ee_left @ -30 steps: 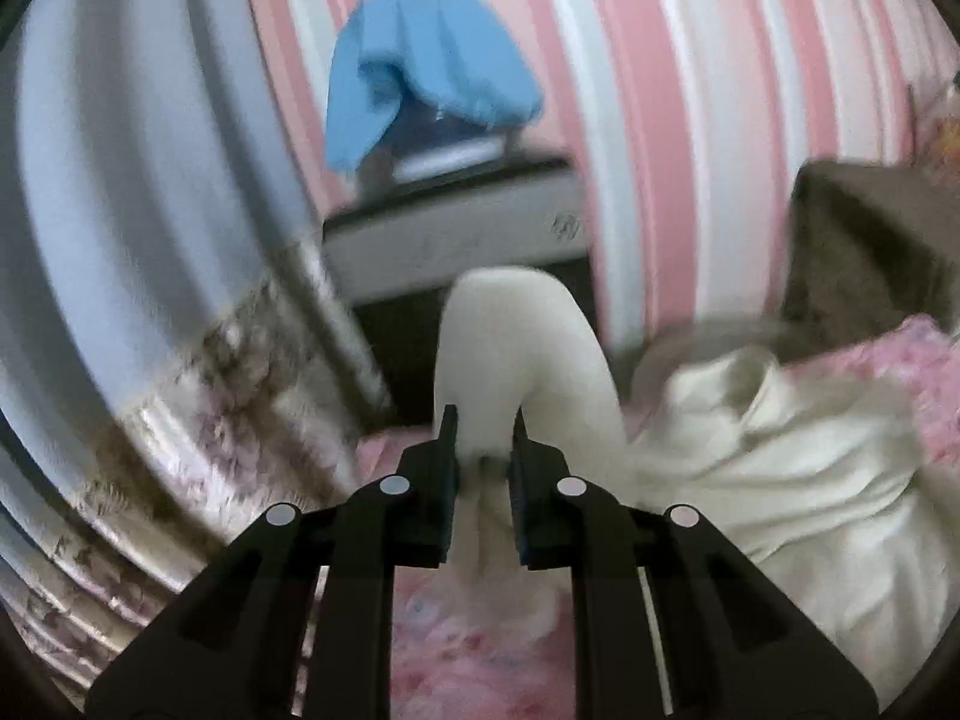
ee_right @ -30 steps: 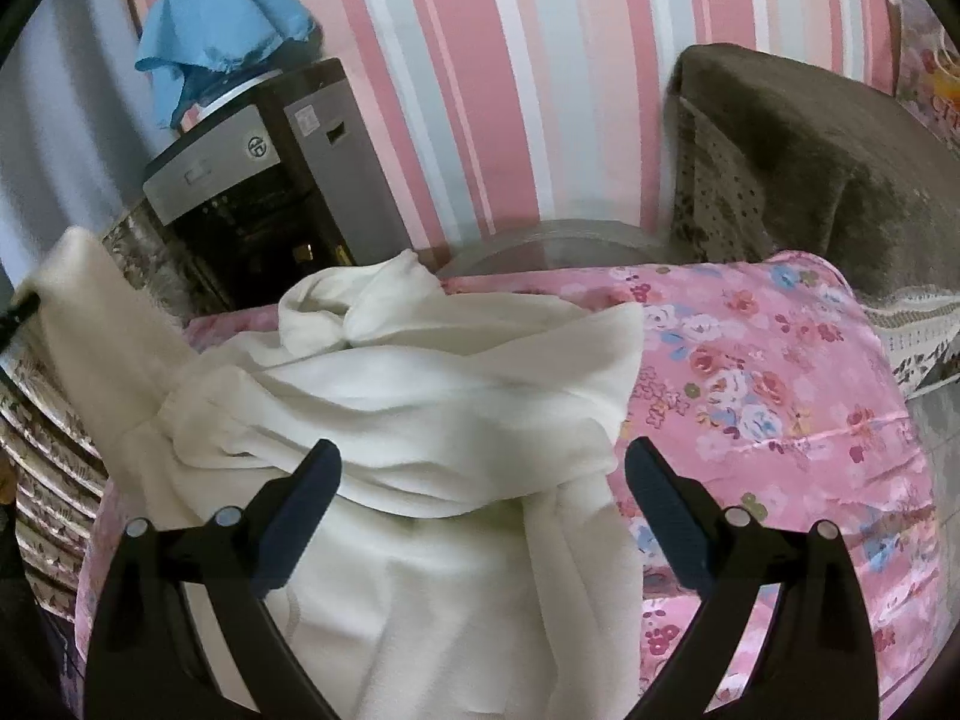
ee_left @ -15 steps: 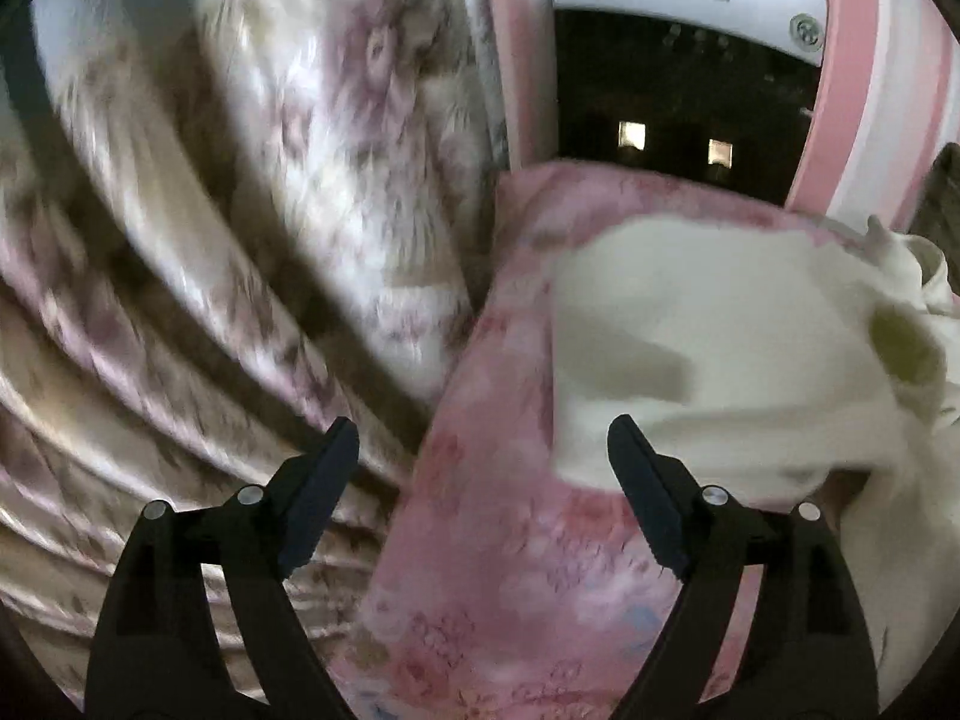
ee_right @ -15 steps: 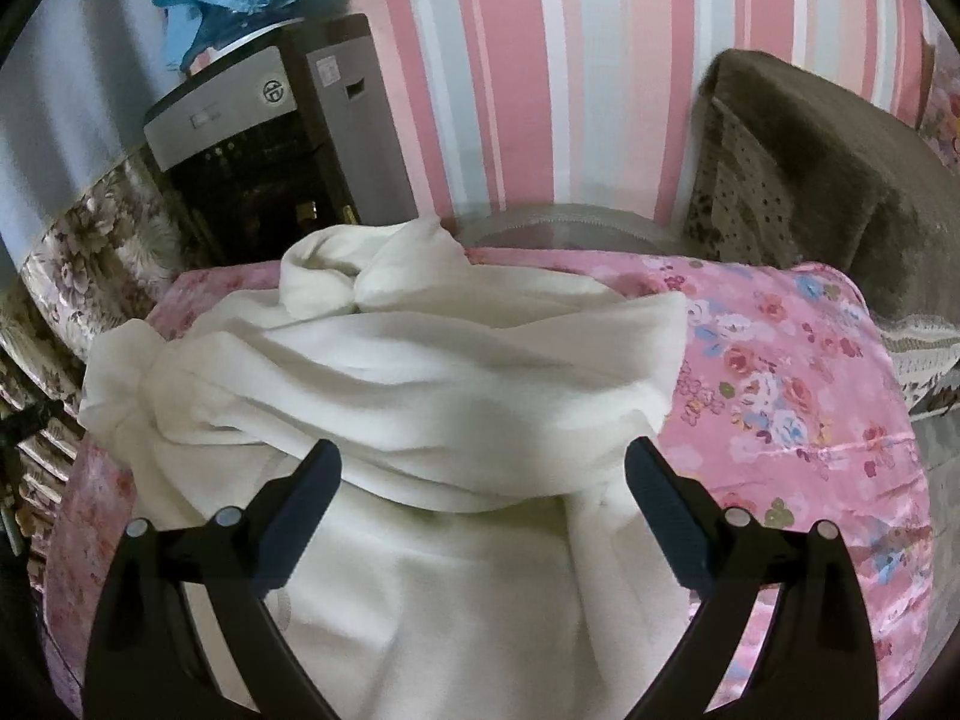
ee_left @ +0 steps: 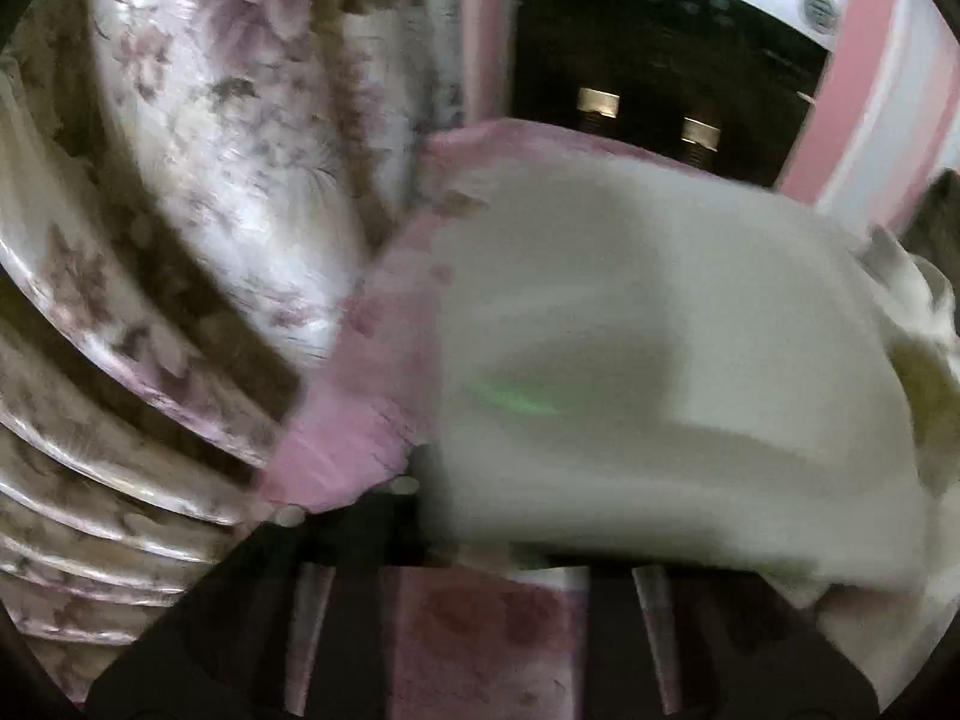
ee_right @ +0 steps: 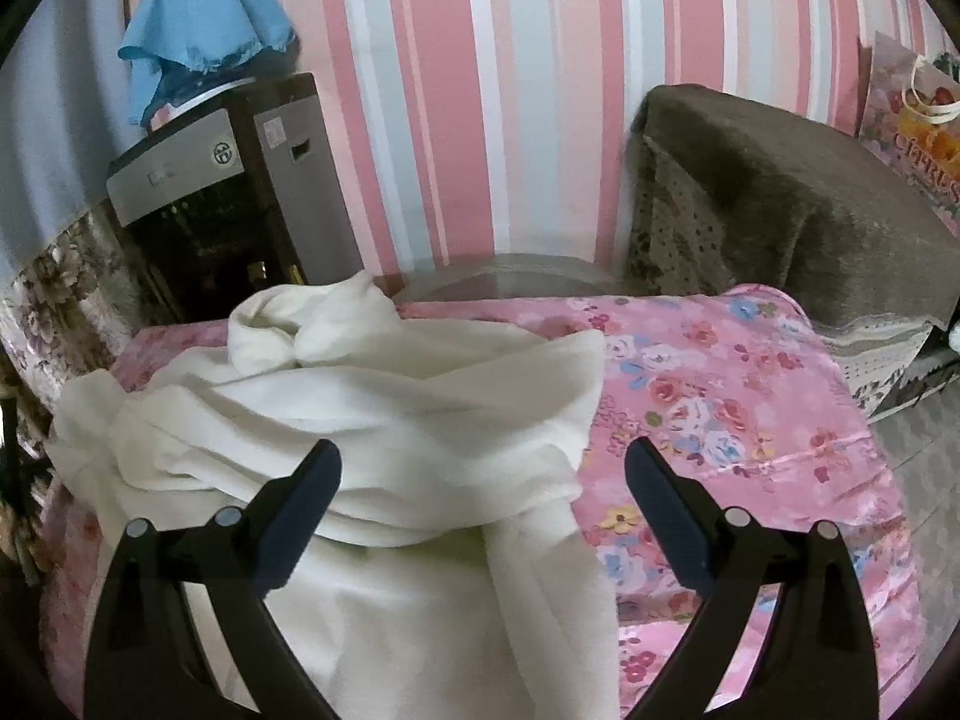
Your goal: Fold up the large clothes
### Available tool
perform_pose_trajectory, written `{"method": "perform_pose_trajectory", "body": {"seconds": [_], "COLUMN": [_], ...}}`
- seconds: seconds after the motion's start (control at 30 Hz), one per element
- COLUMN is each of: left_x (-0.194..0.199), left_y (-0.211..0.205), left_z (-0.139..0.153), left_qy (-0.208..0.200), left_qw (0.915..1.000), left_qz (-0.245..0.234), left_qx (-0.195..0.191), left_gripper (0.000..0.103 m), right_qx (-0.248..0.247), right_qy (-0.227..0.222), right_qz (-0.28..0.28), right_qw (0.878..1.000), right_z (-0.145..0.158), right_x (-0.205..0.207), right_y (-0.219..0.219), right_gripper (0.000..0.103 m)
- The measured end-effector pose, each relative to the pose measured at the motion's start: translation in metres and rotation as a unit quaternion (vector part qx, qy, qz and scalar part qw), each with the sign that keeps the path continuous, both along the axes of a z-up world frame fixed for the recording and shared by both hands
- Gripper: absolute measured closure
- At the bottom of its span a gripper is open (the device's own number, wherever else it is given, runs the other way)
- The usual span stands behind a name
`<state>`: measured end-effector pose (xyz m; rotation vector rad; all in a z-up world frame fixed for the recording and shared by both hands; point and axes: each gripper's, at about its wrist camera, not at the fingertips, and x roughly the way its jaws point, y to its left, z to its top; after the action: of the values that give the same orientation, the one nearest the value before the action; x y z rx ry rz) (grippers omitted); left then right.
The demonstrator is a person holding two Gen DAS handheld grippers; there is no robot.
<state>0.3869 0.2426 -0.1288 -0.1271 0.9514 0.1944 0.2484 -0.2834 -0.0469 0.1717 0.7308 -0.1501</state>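
A large cream-white garment [ee_right: 384, 420] lies crumpled on the pink floral sheet [ee_right: 738, 420], bunched toward the left. My right gripper [ee_right: 483, 480] is open and empty, hovering over the garment's near part. In the left wrist view, which is blurred, the garment [ee_left: 660, 360] fills the right half at the sheet's left edge [ee_left: 360, 396]. My left gripper sits at the bottom of that view; its fingertips are hidden under the cloth's edge, so I cannot tell how the jaws stand.
A floral curtain [ee_left: 210, 210] hangs at the left of the bed. A water dispenser [ee_right: 228, 210] with a blue cloth [ee_right: 198, 48] on top stands at the striped wall. A brown sofa [ee_right: 780, 198] is at the back right.
My left gripper let go of the garment's end a second ago, opened, and has now pushed in low against the cloth's edge. The right gripper drew back slightly and stays open.
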Motion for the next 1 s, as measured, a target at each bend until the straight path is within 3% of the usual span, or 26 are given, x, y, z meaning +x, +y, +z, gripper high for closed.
{"method": "perform_pose_trajectory", "body": {"seconds": [0.03, 0.17, 0.23, 0.3, 0.33, 0.4, 0.43, 0.47, 0.53, 0.6, 0.67, 0.7, 0.73, 0.77, 0.8, 0.87, 0.9, 0.97, 1.0], "left_x": [0.001, -0.017, -0.025, -0.031, -0.035, -0.037, -0.035, -0.033, -0.029, -0.026, -0.026, -0.023, -0.024, -0.028, -0.032, -0.054, -0.063, -0.074, -0.077], "left_y": [0.005, 0.022, 0.021, 0.007, -0.01, -0.038, -0.047, -0.063, -0.088, -0.132, -0.177, -0.211, -0.228, -0.257, -0.275, -0.311, -0.316, -0.312, -0.304], "left_z": [0.007, 0.069, 0.098, 0.125, 0.138, 0.152, 0.162, 0.172, 0.181, 0.189, 0.186, 0.169, 0.157, 0.131, 0.111, 0.062, 0.047, 0.036, 0.036], "left_qy": [-0.005, -0.046, -0.063, -0.088, -0.101, -0.118, -0.128, -0.14, -0.148, -0.166, -0.168, -0.133, -0.117, -0.086, -0.067, -0.048, -0.051, -0.045, -0.044], "left_qw": [1.0, 0.9981, 0.9953, 0.9852, 0.9745, 0.9574, 0.9521, 0.9504, 0.9501, 0.947, 0.9504, 0.949, 0.9458, 0.9367, 0.9294, 0.9077, 0.9009, 0.9004, 0.9062], "left_qz": [0.001, -0.004, -0.006, -0.01, -0.014, -0.017, -0.019, -0.03, -0.059, -0.102, -0.171, -0.243, -0.274, -0.323, -0.345, -0.369, -0.368, -0.363, -0.354], "left_qx": [-0.005, 0.04, 0.073, 0.147, 0.2, 0.263, 0.277, 0.276, 0.268, 0.255, 0.198, 0.15, 0.128, 0.105, 0.113, 0.194, 0.224, 0.236, 0.227], "left_gripper": [0.093, 0.088, 0.077, 0.068, 0.067, 0.067, 0.067, 0.071, 0.09, 0.091, 0.092, 0.09, 0.087, 0.087, 0.084, 0.08, 0.078, 0.07, 0.051], "right_qx": [-0.002, 0.004, 0.01, 0.016, 0.019, 0.023, 0.024, 0.025, 0.028, 0.038, 0.046, 0.049, 0.051, 0.053, 0.055, 0.057, 0.057, 0.055, 0.054], "right_qy": [-0.001, -0.007, -0.009, -0.009, -0.01, -0.01, -0.01, -0.011, -0.012, -0.012, -0.011, -0.011, -0.01, -0.009, -0.004, 0.004, 0.01, 0.019, 0.019], "right_qz": [0.0, -0.004, -0.004, -0.002, -0.001, 0.003, 0.004, 0.004, 0.003, 0.0, -0.004, -0.006, -0.008, -0.01, -0.011, -0.014, -0.014, -0.013, -0.013], "right_qw": [1.0, 1.0, 1.0, 1.0, 1.0, 1.0, 1.0, 1.0, 1.0, 0.999, 0.999, 0.999, 0.999, 0.998, 0.998, 0.998, 0.998, 0.998, 0.998], "right_z": [0.0, 0.001, -0.001, -0.003, -0.004, -0.006, -0.006, -0.007, -0.007, -0.009, -0.01, -0.012, -0.014, -0.015, -0.018, -0.022, -0.024, -0.024, -0.023], "right_x": [0.0, 0.001, 0.003, 0.006, 0.007, 0.009, 0.009, 0.009, 0.009, 0.009, 0.008, 0.007, 0.007, 0.005, 0.004, 0.003, 0.003, 0.004, 0.004], "right_y": [-0.001, -0.009, -0.013, -0.016, -0.017, -0.018, -0.019, -0.021, -0.023, -0.028, -0.03, -0.032, -0.033, -0.034, -0.036, -0.038, -0.04, -0.043, -0.043], "right_gripper": [0.007, 0.007, 0.007, 0.007, 0.007, 0.007, 0.007, 0.007, 0.007, 0.007, 0.007, 0.007, 0.007, 0.007, 0.007, 0.007, 0.007, 0.007, 0.007]}}
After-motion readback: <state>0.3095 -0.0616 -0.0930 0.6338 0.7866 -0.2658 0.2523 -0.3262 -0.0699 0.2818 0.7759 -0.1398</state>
